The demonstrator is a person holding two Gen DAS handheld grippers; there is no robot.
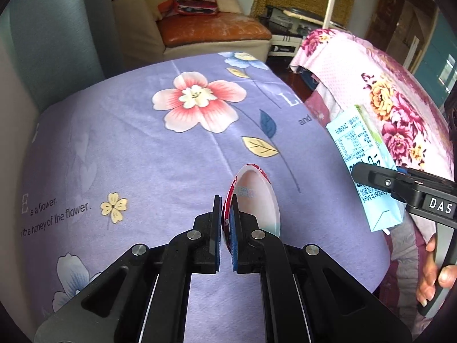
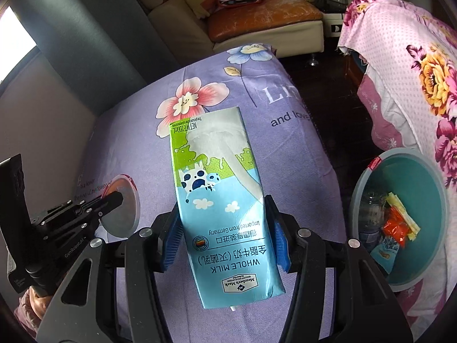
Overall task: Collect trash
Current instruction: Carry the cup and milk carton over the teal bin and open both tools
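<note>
Both pieces look picked up over the bed (image 1: 128,148): the right gripper (image 2: 225,237) clamps the carton (image 2: 222,208), the left gripper (image 1: 227,228) pinches a lid (image 1: 254,200); next, carry them past the bed's right edge to the bin (image 2: 400,214)

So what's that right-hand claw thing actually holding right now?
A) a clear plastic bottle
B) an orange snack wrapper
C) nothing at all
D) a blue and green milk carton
D: in the right wrist view the right gripper has its blue pads pressed against both sides of the milk carton, printed "WHOLE MILK", held above the purple bedsheet.
</note>
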